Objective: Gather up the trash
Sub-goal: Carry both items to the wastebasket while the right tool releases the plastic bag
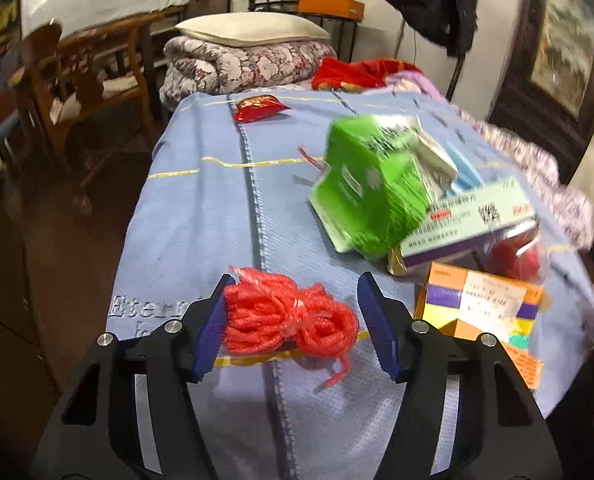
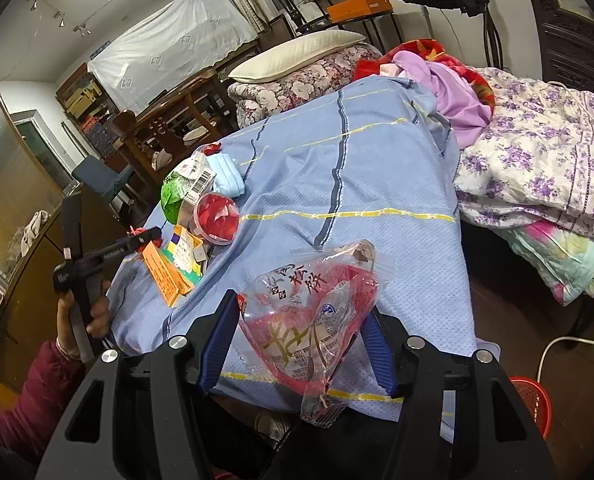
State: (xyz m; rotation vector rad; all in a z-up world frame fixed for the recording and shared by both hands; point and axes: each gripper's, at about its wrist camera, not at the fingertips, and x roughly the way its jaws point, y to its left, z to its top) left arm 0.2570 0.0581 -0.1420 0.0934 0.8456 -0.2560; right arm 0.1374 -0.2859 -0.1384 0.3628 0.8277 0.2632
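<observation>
1. Left claw (image 1: 293, 320) straddles red mesh netting (image 1: 289, 326) on blue bedspread (image 1: 201, 200); pads not yet gripping.
2. Right claw (image 2: 297, 336) clenched on plastic bag (image 2: 317, 312).
3. Tip: squeeze netting's bulk, w/o pinching the bedspread.

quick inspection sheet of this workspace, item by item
surface: blue blanket spread over the bed.
job's things: red mesh netting, green carton, orange box, red-printed plastic bag.
clutter: red wrapper near the far end, blue face mask.
grippers: left hand-held gripper open, netting between its pads, right pad clear of it; right hand-held gripper shut on the plastic bag.
cables: white cable on the floor.
surroundings: pillow on folded quilt, floral bedding, red basket.
</observation>
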